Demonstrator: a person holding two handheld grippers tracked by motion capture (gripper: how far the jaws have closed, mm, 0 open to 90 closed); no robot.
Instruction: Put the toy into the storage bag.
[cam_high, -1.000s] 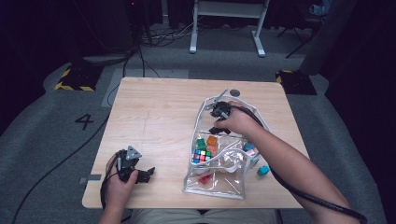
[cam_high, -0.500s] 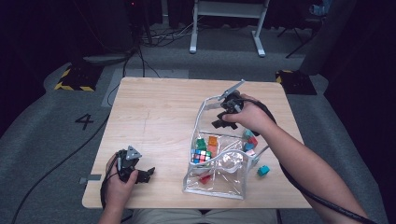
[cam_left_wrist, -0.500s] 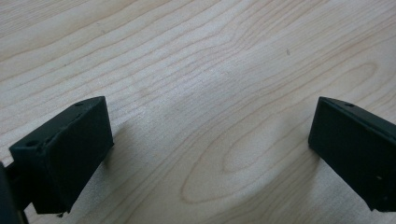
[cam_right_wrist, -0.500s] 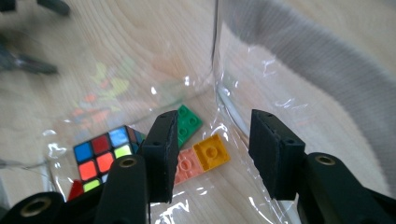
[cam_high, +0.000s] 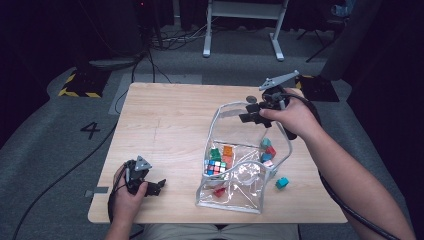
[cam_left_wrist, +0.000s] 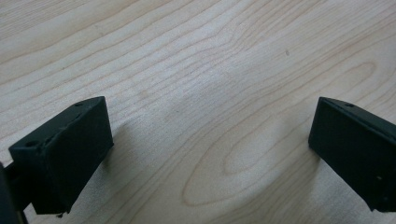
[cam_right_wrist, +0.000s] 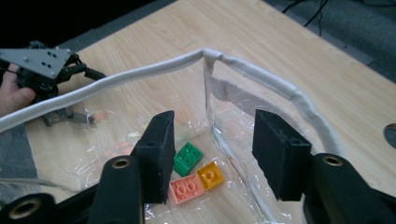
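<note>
Looks like the job here is packing toy bricks into the clear bag, and it's maybe most of the way there. The bag sits on the right half of the bench, mouth toward the far edge, with several bricks inside plus a cube puzzle. In the right gripper view you can see a green brick, an orange one and a pink one through the plastic.

Still left: a teal brick lying on the bench just outside the bag's right side.

The right tool hangs over the bag's far rim, jaws apart, nothing in them. The left tool rests near the front left corner, also spread wide over bare wood.
</note>
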